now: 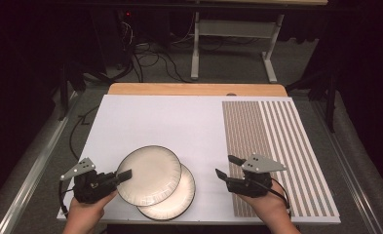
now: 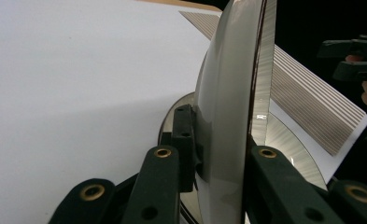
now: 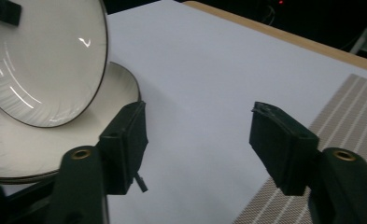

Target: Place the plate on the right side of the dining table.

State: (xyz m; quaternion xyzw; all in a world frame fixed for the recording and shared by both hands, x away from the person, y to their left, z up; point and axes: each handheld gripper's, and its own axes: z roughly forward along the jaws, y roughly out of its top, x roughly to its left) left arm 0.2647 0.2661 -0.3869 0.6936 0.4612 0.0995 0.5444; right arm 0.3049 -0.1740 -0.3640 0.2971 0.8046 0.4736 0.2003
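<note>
White board (image 1: pixel 179 122) covers the table, where the left gripper (image 1: pixel 124 174) clamps the rim of the upper dark-rimmed white ceramic plate (image 1: pixel 150 174), lifted above its twin (image 1: pixel 181 197). Right gripper (image 1: pixel 229 166) hangs released, empty. A one-sided rim pinch risks slipping and a clash.

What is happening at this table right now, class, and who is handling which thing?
A person works with a gripper in each hand. The left gripper is clamped on the rim of the upper plate, which overlaps the lower plate lying on the white board. The right gripper holds nothing; its jaws stand apart beside the plates, near the striped mat.
</note>
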